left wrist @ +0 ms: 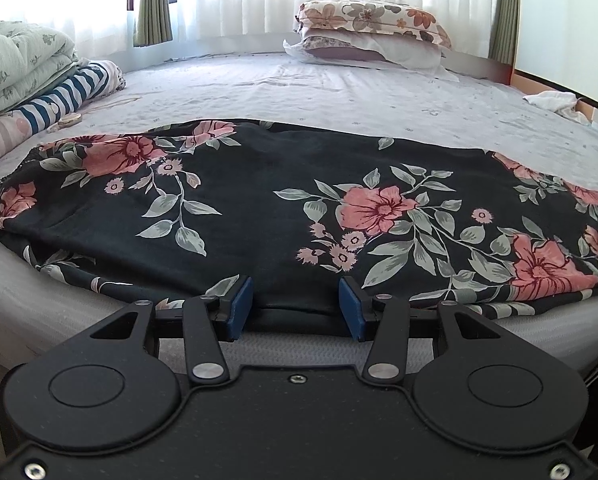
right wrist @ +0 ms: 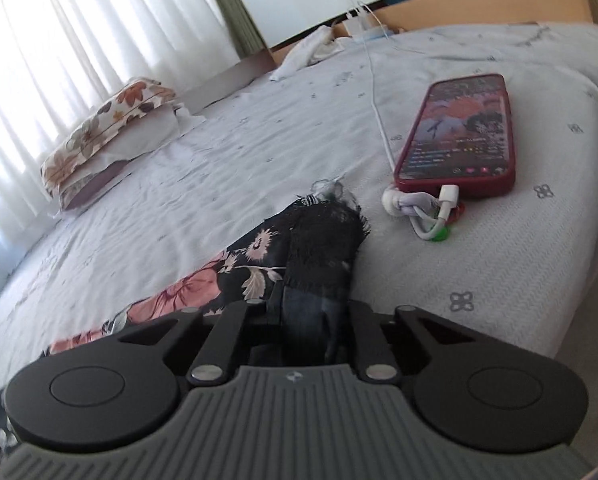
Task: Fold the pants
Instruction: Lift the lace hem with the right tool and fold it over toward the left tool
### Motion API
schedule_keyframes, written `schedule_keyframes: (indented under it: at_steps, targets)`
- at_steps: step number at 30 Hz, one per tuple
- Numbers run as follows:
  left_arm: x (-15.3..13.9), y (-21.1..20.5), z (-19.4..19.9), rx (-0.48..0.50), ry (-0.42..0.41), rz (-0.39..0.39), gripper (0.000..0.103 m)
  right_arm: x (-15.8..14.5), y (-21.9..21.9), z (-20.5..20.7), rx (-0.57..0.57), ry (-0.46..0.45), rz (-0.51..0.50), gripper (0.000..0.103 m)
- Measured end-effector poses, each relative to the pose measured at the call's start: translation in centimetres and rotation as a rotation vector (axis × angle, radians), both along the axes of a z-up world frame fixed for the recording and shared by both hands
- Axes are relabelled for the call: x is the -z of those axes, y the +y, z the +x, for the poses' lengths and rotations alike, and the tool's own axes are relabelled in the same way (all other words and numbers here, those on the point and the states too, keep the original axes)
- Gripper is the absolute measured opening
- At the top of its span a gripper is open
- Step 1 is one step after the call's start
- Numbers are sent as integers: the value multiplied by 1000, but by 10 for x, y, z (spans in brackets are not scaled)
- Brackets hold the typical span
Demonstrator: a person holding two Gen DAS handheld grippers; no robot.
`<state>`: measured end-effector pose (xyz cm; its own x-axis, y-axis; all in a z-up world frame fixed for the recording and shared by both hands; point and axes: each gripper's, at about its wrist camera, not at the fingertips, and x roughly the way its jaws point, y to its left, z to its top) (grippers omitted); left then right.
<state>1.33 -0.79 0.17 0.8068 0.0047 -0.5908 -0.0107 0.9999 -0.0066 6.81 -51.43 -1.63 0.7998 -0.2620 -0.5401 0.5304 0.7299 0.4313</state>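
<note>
The black pants (left wrist: 283,208) with pink flowers and grey leaves lie spread sideways across the near part of the bed, folded lengthwise. My left gripper (left wrist: 295,304) is open at the pants' near edge, its blue pads either side of a fold of dark cloth without pinching it. In the right wrist view the pants' fringed leg end (right wrist: 323,240) bunches up between the fingers of my right gripper (right wrist: 313,320), which is shut on it, just above the sheet.
A red phone (right wrist: 459,132) on a white charging cable (right wrist: 375,92) lies right of the leg end. Stacked pillows (left wrist: 371,36) sit at the far side. Folded bedding (left wrist: 23,68) lies at far left. The bed's near edge (left wrist: 39,312) runs under my left gripper.
</note>
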Motion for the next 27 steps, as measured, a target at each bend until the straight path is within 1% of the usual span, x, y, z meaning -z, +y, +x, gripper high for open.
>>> schedule_keyframes:
  at_steps: [2,4,6,8,10,13,16,18,20,22,24,27]
  targets:
    - [-3,2,0,0,1,-8,46,-4,5,3,4,23,-27,11]
    - [-7,6,0,0,-6,-15,46,-10,18,7,-19,28,-53,8]
    - [-12,9,0,-8,-28,-9,47,-20,37,16,-69,18,-72,7]
    - [-18,13,0,-18,-59,-1,49,-30,65,30,-143,15,-95,7]
    - [-24,19,0,-24,-85,-10,51,-37,101,48,-231,10,-125,7]
    - [-30,32,1,-43,-113,-50,52,-39,167,77,-383,0,-165,7]
    - [-32,48,2,-68,-110,-83,53,-33,241,101,-551,-4,-179,7]
    - [-33,60,4,-120,-99,-102,53,-29,287,112,-659,3,-175,7]
    - [-35,72,4,-146,-101,-132,53,-22,330,118,-755,21,-163,7]
    - [-36,84,1,-169,-117,-143,53,-14,365,121,-835,41,-148,7]
    - [-37,93,1,-192,-126,-136,54,-8,393,119,-897,55,-151,7]
    - [-36,105,2,-229,-118,-156,54,1,419,112,-956,70,-155,8]
